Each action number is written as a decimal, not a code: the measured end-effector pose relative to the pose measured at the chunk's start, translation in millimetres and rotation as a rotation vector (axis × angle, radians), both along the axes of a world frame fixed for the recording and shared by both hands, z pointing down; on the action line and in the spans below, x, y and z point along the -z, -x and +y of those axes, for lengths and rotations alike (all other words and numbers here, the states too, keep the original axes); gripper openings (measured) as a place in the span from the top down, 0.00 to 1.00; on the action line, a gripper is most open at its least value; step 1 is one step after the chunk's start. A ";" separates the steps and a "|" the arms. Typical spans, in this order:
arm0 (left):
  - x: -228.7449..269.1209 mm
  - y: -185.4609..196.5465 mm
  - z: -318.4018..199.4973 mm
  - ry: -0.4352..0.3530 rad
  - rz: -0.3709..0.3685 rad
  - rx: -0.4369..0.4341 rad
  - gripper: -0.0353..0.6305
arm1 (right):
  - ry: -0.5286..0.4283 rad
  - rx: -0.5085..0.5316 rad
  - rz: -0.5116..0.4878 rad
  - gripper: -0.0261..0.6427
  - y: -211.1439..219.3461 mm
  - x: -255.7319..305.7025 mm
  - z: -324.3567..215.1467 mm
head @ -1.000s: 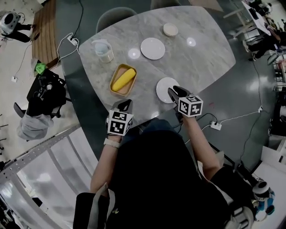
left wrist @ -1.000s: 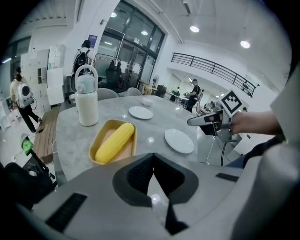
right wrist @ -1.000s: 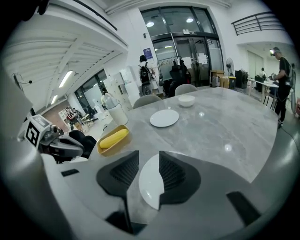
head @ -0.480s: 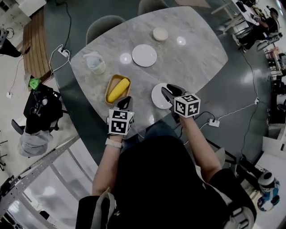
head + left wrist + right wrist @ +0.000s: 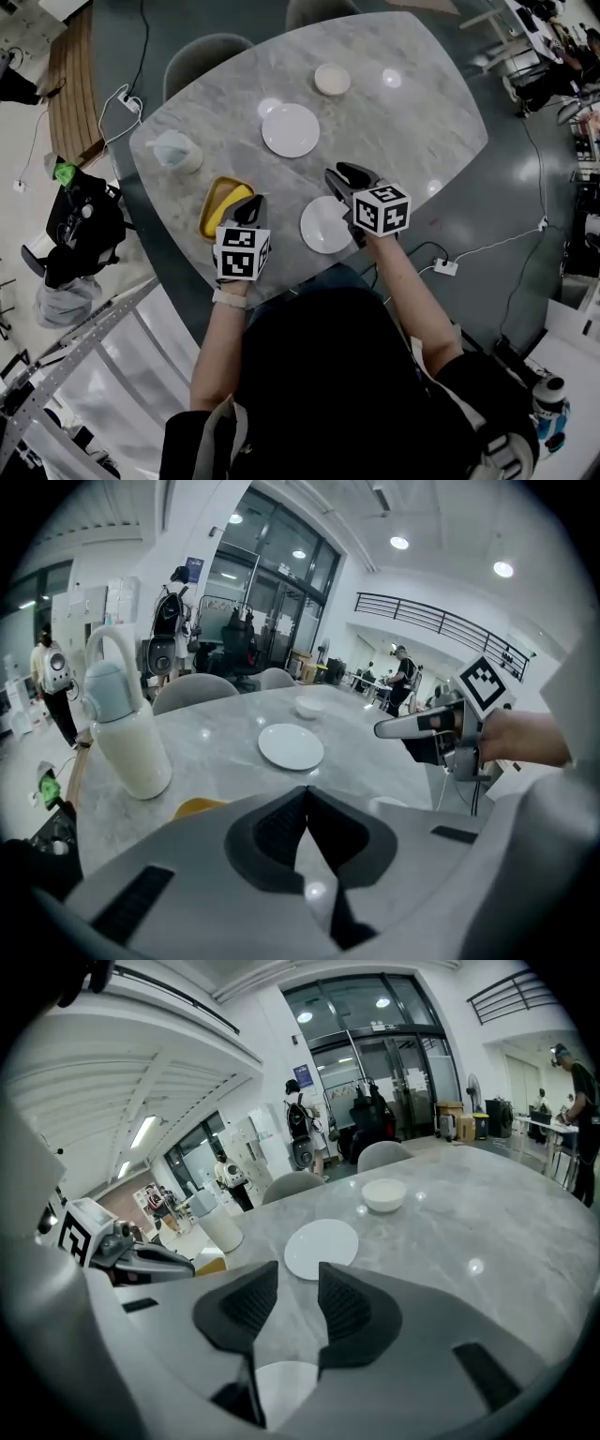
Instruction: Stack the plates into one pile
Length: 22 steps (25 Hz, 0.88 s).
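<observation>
Marble worktop [image 5: 412, 112]. Grippers advanced toward near plate [image 5: 323, 230]: right gripper [image 5: 339, 174] above, fingers apart; left gripper [image 5: 254, 201] beside, fingers together. Nothing stacked.

Oval grey marble table [image 5: 422, 122]. Two grey chairs [image 5: 200, 52] at its edge, far ahead of the left gripper [image 5: 252, 202]. Dark glossy floor [image 5: 511, 216] right of the right gripper [image 5: 336, 174], with a power strip [image 5: 446, 267] on it. Glazed wall [image 5: 375, 1016] ahead. Ceiling lights [image 5: 399, 543] lit.
</observation>
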State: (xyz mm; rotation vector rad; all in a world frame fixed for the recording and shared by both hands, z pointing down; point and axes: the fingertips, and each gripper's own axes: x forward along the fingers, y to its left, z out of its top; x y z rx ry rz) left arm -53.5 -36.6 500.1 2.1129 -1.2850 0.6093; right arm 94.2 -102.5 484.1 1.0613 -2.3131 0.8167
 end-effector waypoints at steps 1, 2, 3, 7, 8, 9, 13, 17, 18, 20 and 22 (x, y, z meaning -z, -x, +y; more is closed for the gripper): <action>-2.5 -3.9 -6.9 0.005 -0.002 0.004 0.93 | 0.005 0.006 -0.002 0.75 -1.7 -3.5 -8.0; -5.0 -8.0 -13.6 0.011 -0.005 0.007 0.93 | 0.010 0.013 -0.002 0.75 -3.2 -7.3 -15.2; -7.7 -11.8 -20.0 0.016 -0.008 0.008 0.93 | 0.015 0.020 -0.003 0.75 -4.3 -11.3 -21.8; -19.0 -22.7 -43.7 0.034 -0.022 0.010 0.93 | 0.038 0.036 -0.002 0.75 -6.6 -27.0 -44.1; -22.1 -24.9 -49.3 0.039 -0.025 0.012 0.93 | 0.044 0.041 -0.003 0.75 -7.2 -30.8 -49.2; -25.5 -26.8 -55.3 0.044 -0.028 0.016 0.93 | 0.049 0.046 -0.003 0.75 -7.8 -34.5 -54.8; -40.0 -33.1 -82.3 0.055 -0.036 0.037 0.93 | 0.063 0.064 -0.009 0.75 -9.8 -47.6 -79.2; -54.0 -35.0 -102.9 0.066 -0.050 0.051 0.93 | 0.083 0.078 -0.024 0.75 -7.9 -60.3 -97.5; -57.5 -35.4 -107.2 0.072 -0.053 0.057 0.93 | 0.089 0.082 -0.027 0.74 -7.9 -63.5 -101.6; -63.9 -36.6 -115.0 0.082 -0.057 0.070 0.93 | 0.103 0.089 -0.036 0.73 -7.8 -69.7 -109.0; -69.2 -38.5 -122.7 0.084 -0.066 0.076 0.93 | 0.120 0.095 -0.049 0.72 -6.6 -75.8 -115.3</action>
